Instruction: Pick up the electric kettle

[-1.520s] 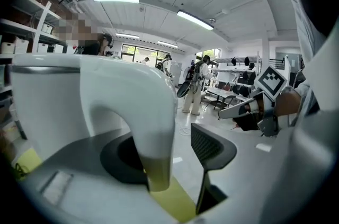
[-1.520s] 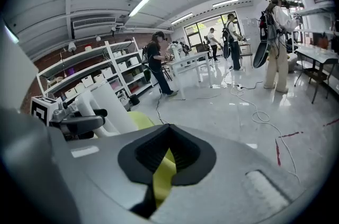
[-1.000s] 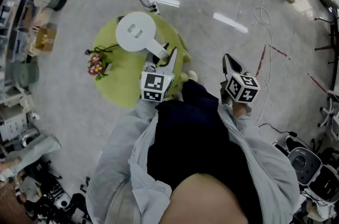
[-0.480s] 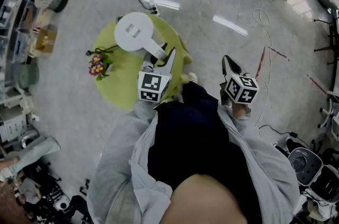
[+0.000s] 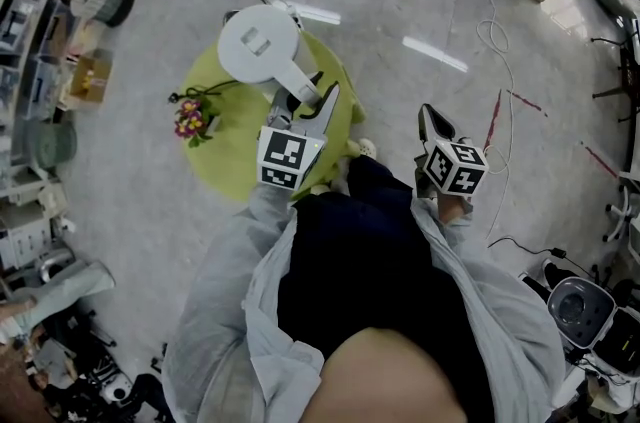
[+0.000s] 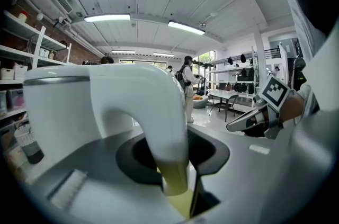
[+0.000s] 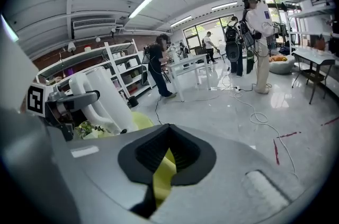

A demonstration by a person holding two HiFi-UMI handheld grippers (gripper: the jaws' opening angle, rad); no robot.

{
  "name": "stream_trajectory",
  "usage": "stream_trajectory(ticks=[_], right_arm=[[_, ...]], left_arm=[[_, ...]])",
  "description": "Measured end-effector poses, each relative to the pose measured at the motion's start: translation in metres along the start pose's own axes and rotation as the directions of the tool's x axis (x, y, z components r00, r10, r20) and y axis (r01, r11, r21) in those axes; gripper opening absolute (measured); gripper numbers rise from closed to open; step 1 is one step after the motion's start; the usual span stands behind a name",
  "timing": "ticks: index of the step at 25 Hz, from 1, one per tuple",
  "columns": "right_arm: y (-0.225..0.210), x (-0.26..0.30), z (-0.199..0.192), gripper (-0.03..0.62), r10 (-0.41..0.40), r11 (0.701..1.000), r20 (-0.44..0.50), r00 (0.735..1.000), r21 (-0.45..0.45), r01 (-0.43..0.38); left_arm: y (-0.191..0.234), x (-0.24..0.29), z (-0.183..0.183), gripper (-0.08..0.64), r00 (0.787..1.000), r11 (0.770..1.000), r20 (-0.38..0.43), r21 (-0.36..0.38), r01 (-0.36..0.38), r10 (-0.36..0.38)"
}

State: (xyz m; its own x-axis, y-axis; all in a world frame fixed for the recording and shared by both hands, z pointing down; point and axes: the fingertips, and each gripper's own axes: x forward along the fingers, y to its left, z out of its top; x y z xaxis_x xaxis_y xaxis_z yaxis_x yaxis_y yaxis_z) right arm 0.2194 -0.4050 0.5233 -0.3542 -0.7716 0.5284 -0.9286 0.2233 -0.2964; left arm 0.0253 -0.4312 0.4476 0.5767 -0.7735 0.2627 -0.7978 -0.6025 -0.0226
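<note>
The white electric kettle (image 5: 258, 41) hangs over the far side of the round yellow-green table (image 5: 220, 161). My left gripper (image 5: 305, 106) is shut on its curved handle (image 5: 298, 89). In the left gripper view the handle (image 6: 159, 112) runs down between the jaws, with the kettle body (image 6: 74, 112) to the left. My right gripper (image 5: 428, 116) hangs apart to the right, over the floor, its dark jaws together with nothing in them. From the right gripper view (image 7: 159, 175), the kettle (image 7: 103, 93) and the left gripper (image 7: 66, 104) show at the left.
A small pot of flowers (image 5: 188, 121) stands on the table's left side. A power strip (image 5: 300, 8) and cables lie on the floor behind the table. Shelving (image 5: 40, 31) lines the left wall. More cables and gear lie at the right.
The kettle and my left gripper have shifted up the picture, towards the table's far edge, and the kettle looks larger, as if raised. The right gripper has stayed put.
</note>
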Motion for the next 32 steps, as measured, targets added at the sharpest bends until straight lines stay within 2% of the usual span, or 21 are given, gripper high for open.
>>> stream_trajectory(ticks=[5,11,18,27,32], right_arm=[[0.011,-0.007,0.001,0.002,-0.002,1.000,0.029,1.000,0.005,0.002],[0.024,-0.019,-0.007,0.002,-0.004,1.000,0.046,0.999,0.010,0.004],[0.052,-0.033,-0.021,0.002,-0.001,1.000,0.062,0.998,0.015,0.000],[0.086,-0.050,-0.048,0.002,-0.005,1.000,0.063,0.998,0.025,0.004],[0.100,-0.060,-0.064,0.002,-0.002,1.000,0.062,0.998,0.014,0.001]], left_arm=[[-0.002,-0.011,0.007,0.133,1.000,1.000,0.007,0.001,0.023,-0.023],[-0.003,-0.034,0.003,0.133,0.999,0.999,-0.020,-0.039,0.031,-0.032],[-0.006,-0.070,-0.011,0.135,0.999,0.999,-0.012,-0.022,0.040,-0.040],[-0.010,-0.125,-0.033,0.137,0.998,0.997,-0.044,-0.056,0.047,-0.049],[-0.012,-0.149,-0.050,0.138,0.999,0.996,-0.048,-0.085,0.011,-0.016]])
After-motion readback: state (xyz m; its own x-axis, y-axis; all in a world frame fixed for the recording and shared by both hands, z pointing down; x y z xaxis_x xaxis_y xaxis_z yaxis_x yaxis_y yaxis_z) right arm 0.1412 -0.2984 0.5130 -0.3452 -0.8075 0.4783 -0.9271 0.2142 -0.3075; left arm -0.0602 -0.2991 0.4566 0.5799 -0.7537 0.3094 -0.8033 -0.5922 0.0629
